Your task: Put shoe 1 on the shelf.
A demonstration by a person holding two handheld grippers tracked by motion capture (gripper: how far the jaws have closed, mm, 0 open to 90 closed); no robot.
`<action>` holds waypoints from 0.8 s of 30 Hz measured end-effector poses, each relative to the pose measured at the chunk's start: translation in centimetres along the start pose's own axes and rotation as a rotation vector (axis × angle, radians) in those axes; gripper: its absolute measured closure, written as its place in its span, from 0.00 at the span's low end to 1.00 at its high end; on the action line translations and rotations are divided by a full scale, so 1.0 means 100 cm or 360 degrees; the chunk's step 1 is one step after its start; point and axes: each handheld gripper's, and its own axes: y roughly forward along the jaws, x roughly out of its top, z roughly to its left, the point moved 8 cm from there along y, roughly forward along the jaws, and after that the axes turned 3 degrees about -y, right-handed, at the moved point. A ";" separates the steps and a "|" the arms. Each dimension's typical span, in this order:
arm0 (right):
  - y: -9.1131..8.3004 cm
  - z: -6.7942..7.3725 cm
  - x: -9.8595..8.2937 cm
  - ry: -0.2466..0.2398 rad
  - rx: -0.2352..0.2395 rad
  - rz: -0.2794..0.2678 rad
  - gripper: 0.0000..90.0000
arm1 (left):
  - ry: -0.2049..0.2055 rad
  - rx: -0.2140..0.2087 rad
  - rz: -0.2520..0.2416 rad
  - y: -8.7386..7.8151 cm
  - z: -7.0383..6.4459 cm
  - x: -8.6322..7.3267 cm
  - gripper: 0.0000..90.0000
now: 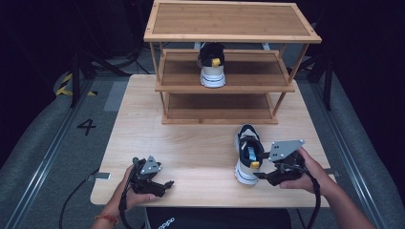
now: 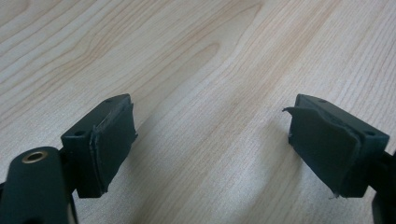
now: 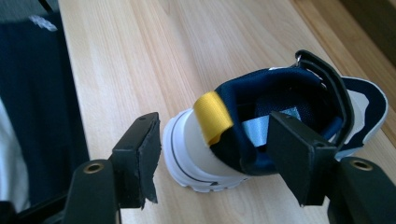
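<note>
Right gripper view shows the right hand-held gripper [image 3: 212, 154] with its jaws apart around the heel of the shoe [image 3: 280, 126]. One jaw sits inside the shoe and one outside, by the yellow tab [image 3: 212, 115]. It has not squeezed yet, I think (the inner jaw is partly hidden).

The shoe stands on the table [image 1: 191, 148], at the near right. Its twin [image 1: 211, 64] sits on the middle shelf of the rack [image 1: 229, 86].

If the jaws pinch only the soft heel edge, the shoe could tip or slip out when lifted. The left hand-held gripper [image 1: 153, 183] rests open and empty, near left.
</note>
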 end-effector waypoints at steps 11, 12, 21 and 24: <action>0.038 -0.004 -0.002 0.0079 0.0208 0.0263 0.47 | -0.0002 0.0001 0.0000 0.000 0.000 0.000 0.17; 0.040 -0.005 -0.002 0.0083 0.0213 0.0282 0.49 | -0.0002 0.0001 0.0000 0.000 0.000 0.000 0.17; 0.059 -0.005 0.002 0.0128 0.0325 0.0471 0.69 | 0.0000 -0.0001 0.0001 0.000 0.000 0.000 0.17; 0.057 -0.004 0.005 0.0102 0.0340 0.0500 0.73 | 0.0000 -0.0002 0.0000 0.000 0.000 0.000 0.17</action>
